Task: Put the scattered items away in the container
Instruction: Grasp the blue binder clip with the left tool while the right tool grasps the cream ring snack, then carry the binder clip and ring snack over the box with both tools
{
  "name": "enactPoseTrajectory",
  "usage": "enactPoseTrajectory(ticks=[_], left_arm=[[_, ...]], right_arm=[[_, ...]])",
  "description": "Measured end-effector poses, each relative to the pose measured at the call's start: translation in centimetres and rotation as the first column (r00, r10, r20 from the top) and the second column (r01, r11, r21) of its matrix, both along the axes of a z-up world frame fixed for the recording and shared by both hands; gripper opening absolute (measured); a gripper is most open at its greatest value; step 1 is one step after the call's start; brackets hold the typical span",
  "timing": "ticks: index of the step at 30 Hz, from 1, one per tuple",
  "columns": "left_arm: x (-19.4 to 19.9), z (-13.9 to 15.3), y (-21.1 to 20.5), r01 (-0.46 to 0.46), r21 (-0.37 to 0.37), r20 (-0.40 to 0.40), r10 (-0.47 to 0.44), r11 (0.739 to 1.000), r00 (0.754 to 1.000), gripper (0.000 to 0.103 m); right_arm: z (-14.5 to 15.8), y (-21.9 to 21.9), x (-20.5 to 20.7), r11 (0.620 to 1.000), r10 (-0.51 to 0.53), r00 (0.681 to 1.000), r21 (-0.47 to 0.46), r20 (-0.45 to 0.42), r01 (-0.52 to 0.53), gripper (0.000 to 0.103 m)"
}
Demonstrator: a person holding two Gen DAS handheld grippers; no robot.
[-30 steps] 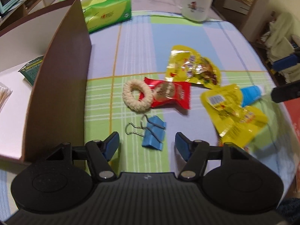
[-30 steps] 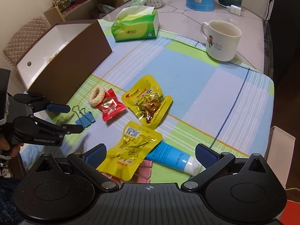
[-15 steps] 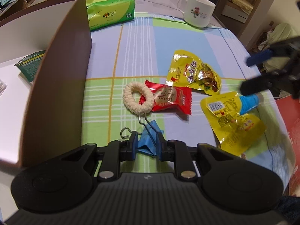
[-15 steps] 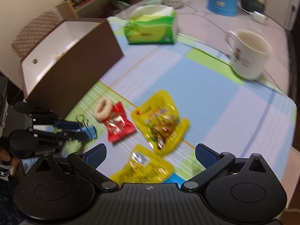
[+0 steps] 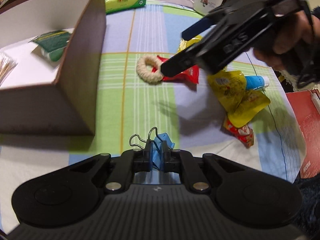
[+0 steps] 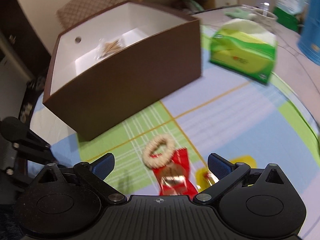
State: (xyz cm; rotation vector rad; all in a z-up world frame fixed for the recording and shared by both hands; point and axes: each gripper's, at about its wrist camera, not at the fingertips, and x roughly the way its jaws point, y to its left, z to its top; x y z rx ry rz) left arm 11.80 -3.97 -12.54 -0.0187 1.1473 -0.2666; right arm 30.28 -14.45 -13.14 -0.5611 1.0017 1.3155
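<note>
Binder clip (image 5: 160,150) newly lifted, left tongs (image 5: 157,158) clamped.

box (image 5: 80,92) wall blocks left | right gripper (image 5: 176,52) overhangs centre | bare tablecloth (image 5: 140,104) between, passable

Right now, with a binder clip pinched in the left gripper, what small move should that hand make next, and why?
Probably carry it left, over the wall of the brown box, before releasing. The left gripper is shut on the blue binder clip, which looks lifted off the checked cloth, and the box's open white interior sits just to its left. The right gripper hangs open over the woven ring.
</note>
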Motion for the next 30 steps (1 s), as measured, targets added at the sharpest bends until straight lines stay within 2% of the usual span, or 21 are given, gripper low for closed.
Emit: enactPoseTrajectory(ticks=[4, 6, 7, 8, 9, 16, 30], left_arm=[[-0.3, 0.0, 0.6, -0.013, -0.003, 0.002, 0.013, 1.0, 1.0, 0.005], [-0.5, -0.1, 1.0, -0.019, -0.005, 0.003, 0.019, 1.0, 1.0, 0.005], [-0.6, -0.1, 1.1, -0.022, -0.006, 0.004, 0.022, 1.0, 1.0, 0.005], [-0.6, -0.1, 1.3, -0.025, -0.007, 0.005, 0.025, 1.0, 1.0, 0.005], [-0.7, -0.1, 1.3, -0.026, -0.007, 0.006, 0.026, 1.0, 1.0, 0.005], [-1.3, 0.5, 1.6, -0.018, -0.001, 0.023, 0.018, 1.0, 1.0, 0.004], [-3.6, 4.3, 2.8, 0.008, 0.01, 0.089, -0.009, 1.0, 0.996, 0.003]], right_arm=[[-1.8, 1.4, -0.4, 0.999, 0.021, 1.0, -0.03, 0.02, -0.02, 0.077], [-2.6, 1.8, -0.6, 0.998, 0.047, 0.999, -0.043, 0.023, -0.046, 0.036], [-2.6, 1.8, -0.7, 0.999, 0.039, 0.999, -0.037, 0.035, -0.037, 0.036], [-2.6, 1.8, -0.7, 0.999, 0.032, 0.999, -0.04, 0.036, -0.031, 0.032], [-2.4, 1.7, -0.6, 0.999, 0.027, 0.999, -0.03, 0.02, -0.027, 0.015], [0.4, -0.4, -1.1, 0.999, -0.016, 1.0, 0.038, 0.007, 0.016, 0.015], [4.2, -3.7, -4.1, 0.998, -0.054, 0.999, 0.016, 0.002, 0.054, 0.016]])
